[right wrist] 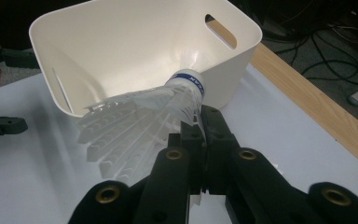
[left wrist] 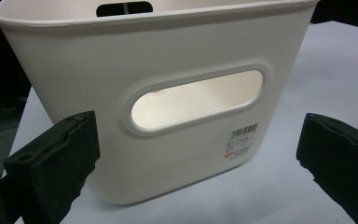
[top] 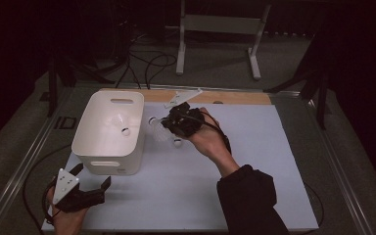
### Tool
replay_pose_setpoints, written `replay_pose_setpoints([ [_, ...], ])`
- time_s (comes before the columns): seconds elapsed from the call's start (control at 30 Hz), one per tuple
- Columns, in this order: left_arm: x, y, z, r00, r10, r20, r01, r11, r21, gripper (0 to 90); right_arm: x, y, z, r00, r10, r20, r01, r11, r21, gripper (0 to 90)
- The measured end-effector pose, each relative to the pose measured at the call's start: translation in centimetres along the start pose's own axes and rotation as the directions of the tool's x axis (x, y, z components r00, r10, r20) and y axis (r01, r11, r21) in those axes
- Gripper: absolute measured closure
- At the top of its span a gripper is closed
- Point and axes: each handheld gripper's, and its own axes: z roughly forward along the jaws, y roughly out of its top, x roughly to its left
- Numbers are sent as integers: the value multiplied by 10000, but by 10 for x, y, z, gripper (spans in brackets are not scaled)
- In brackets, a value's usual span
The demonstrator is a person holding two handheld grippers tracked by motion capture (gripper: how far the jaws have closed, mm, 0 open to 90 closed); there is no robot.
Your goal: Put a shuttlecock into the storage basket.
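Note:
A white shuttlecock (right wrist: 140, 116) with a blue band round its cork is clamped by its feathers in my right gripper (right wrist: 203, 116), which is shut on it. The cork points at the white plastic bin (right wrist: 121, 42). In the high view the right gripper (top: 178, 122) holds the shuttlecock (top: 157, 128) just right of the bin (top: 94, 142), close to its rim. My left gripper (top: 93, 175) stands open at the table's near left, in front of the bin's handle slot (left wrist: 198, 100). Nothing is between the fingers (left wrist: 56, 158) of the left gripper (left wrist: 196, 154).
The bin stands on a white mat (top: 254, 161) over the table. A wooden strip (top: 235, 97) runs along the far edge. Cables (top: 147, 63) and a white stand (top: 220, 29) lie on the floor beyond. Faint pale shapes (top: 120, 122) lie inside the bin.

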Motion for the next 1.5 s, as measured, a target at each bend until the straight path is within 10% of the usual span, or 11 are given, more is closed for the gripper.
replay_pose_setpoints([
  [1.5,1,0,-1,10000,12,-35,-12,10000,24,2,12,32,-1,9997,-86,-244,76,9992,-396,887],
])
